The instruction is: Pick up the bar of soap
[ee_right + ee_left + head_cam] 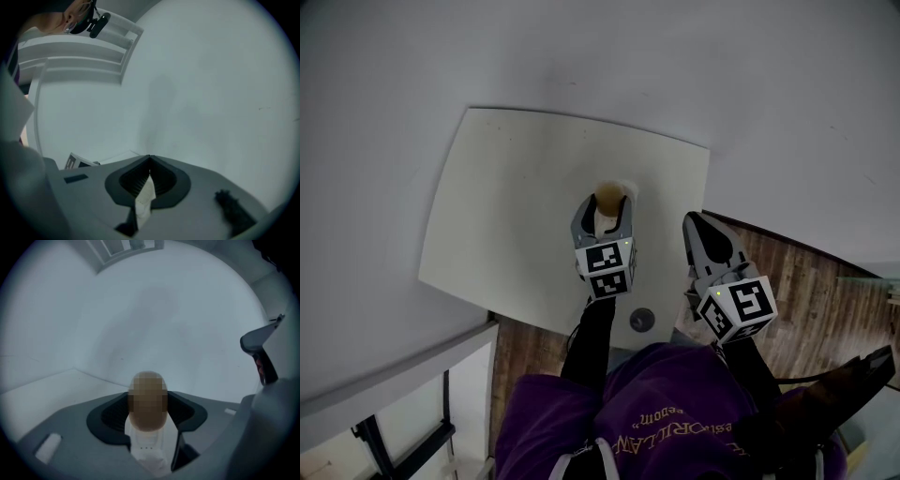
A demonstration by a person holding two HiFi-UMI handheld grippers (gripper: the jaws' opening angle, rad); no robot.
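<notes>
Left tool on soap over table

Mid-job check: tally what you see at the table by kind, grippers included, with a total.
Grippers: 2, left gripper and right gripper
Bar of soap: 1, held in the left gripper
Small grey disc on the table: 1
Table: 1
Total: 5

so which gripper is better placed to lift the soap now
Left: the left gripper has its jaws closed on the bar of soap above the table; the right gripper, jaws together and empty, sits past the table's edge.
</notes>
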